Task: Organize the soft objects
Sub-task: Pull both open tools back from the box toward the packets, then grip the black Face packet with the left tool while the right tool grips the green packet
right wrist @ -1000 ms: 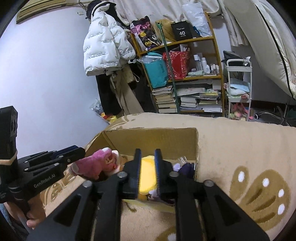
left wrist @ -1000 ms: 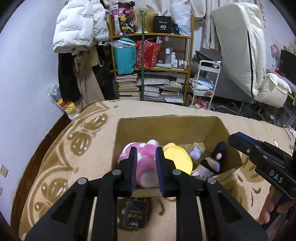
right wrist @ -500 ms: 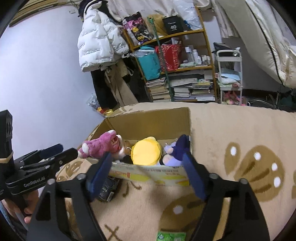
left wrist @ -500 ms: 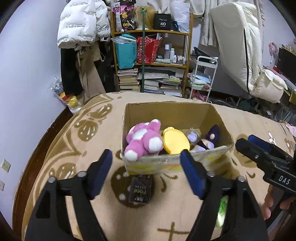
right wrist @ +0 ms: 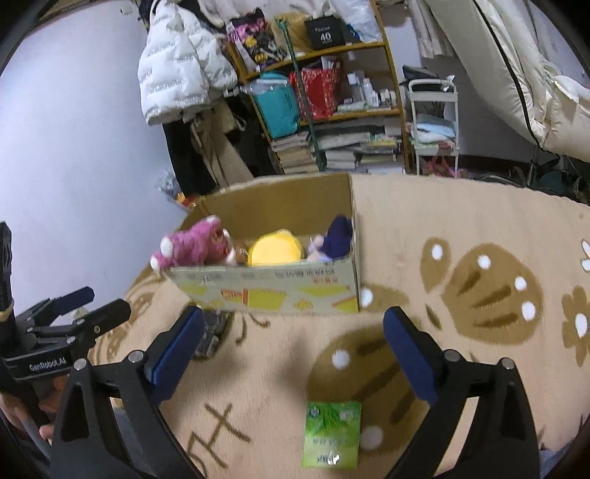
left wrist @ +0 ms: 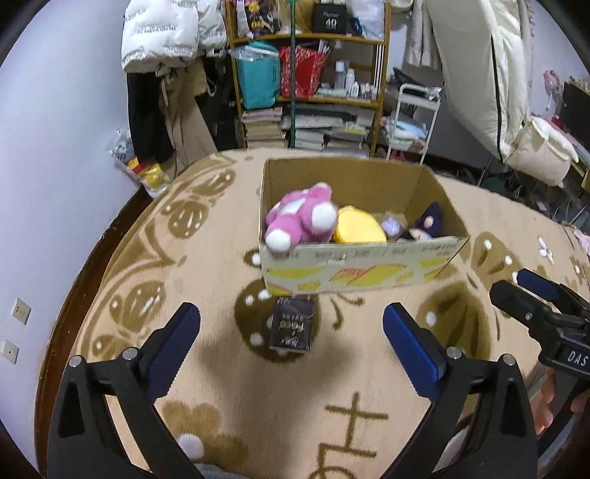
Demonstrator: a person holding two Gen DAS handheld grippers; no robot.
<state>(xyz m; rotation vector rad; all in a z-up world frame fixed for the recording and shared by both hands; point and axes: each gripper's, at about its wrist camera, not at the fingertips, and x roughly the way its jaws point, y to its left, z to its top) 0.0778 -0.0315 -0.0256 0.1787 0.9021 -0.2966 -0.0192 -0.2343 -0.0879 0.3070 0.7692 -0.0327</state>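
Both grippers backed away from cardboard box; fingers spread, empty.

A small dark box is lying on the patterned beige rug, near its middle. A green packet is lying flat on the rug toward its near edge. Beyond the far edge, a wooden shelf is holding bags and books, with a white puffer jacket hanging beside it.
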